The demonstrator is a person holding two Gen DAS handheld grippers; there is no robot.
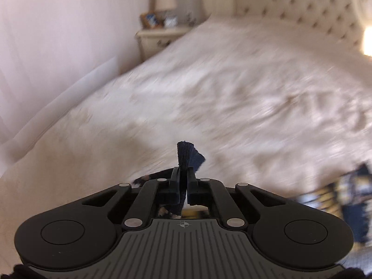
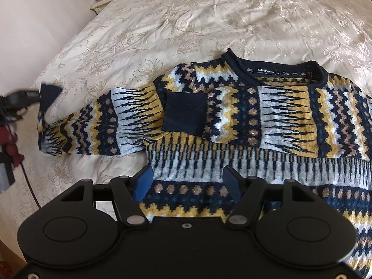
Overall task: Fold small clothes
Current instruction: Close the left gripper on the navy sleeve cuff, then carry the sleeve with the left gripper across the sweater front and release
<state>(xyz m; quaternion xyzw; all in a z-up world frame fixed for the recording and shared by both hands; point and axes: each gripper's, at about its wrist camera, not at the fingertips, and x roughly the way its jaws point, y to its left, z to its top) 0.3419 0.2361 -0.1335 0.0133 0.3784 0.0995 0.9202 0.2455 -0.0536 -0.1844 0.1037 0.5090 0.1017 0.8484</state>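
Note:
A patterned navy, yellow and white knit sweater (image 2: 244,121) lies flat on the bed, neck away from me. One sleeve is folded across the chest, its navy cuff (image 2: 184,112) on the body. The other sleeve (image 2: 97,125) stretches out to the left. My left gripper (image 1: 183,169) is shut on that sleeve's navy cuff (image 1: 186,154) and holds it up off the bed; it also shows at the left edge of the right wrist view (image 2: 38,96). My right gripper (image 2: 188,181) is open and empty, hovering over the sweater's lower body.
The bed has a cream floral bedspread (image 2: 186,23) and a tufted headboard (image 1: 302,4). A nightstand (image 1: 160,39) with a lamp, frames and a clock stands by the wall at the bed's far left. A dark red cloth (image 2: 9,144) shows at the left edge.

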